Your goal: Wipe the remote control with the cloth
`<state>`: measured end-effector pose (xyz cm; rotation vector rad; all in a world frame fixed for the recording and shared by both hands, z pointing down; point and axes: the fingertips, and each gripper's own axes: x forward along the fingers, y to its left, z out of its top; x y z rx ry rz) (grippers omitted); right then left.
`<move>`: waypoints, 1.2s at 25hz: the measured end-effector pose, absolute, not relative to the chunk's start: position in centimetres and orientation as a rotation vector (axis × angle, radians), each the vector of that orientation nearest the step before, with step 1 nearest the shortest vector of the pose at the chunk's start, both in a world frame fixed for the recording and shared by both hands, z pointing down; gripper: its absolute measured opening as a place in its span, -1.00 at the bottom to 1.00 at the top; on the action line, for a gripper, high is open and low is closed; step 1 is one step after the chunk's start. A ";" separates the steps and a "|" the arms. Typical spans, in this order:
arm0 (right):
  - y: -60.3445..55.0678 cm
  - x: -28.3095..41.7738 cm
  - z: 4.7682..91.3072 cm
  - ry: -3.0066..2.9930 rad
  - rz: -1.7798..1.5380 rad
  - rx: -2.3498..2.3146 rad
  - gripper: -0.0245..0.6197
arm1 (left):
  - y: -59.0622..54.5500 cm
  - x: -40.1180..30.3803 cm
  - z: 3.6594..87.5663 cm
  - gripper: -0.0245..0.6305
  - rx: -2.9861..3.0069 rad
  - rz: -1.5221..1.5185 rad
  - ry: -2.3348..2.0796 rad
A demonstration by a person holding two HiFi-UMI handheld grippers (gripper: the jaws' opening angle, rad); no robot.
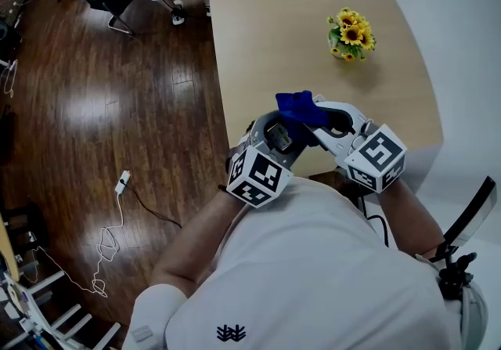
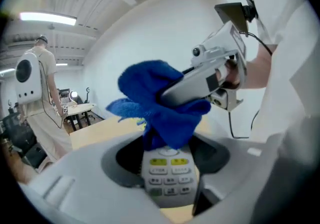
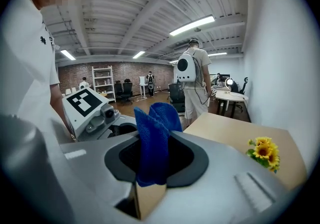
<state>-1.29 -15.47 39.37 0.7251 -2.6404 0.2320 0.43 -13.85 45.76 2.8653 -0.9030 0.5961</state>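
Under the cloth (image 2: 152,95), the remote control (image 2: 169,175) is half hidden.

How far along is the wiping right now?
Done: left gripper holds the remote, right gripper holds the cloth. In hand: cloth covers the remote's far end. Left: its half nearer the jaws is uncovered, so most wiping seems to remain.

An open office or lab: brick back wall (image 3: 95,72), shelving (image 3: 104,83), swivel chairs (image 3: 176,100), desks (image 3: 232,96), ceiling strip lights (image 3: 192,25).
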 end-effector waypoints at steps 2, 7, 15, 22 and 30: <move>-16.0 -0.3 39.5 -2.622 0.231 0.776 -0.66 | -13.8 0.2 46.0 -0.08 2.863 0.598 -0.906; -18.9 3.6 39.3 -2.578 0.219 0.906 -0.66 | -14.5 0.1 46.3 -0.08 2.848 0.606 -0.917; -22.4 10.5 40.3 -2.506 0.266 1.068 -0.66 | -15.8 1.8 46.9 -0.08 2.804 0.637 -0.922; -20.4 13.9 43.7 -2.447 0.352 1.122 -0.66 | -15.6 0.6 50.4 -0.08 2.708 0.728 -0.964; -17.8 16.5 47.2 -2.430 0.458 1.137 -0.66 | -18.3 -1.3 57.6 -0.08 2.411 0.749 -1.127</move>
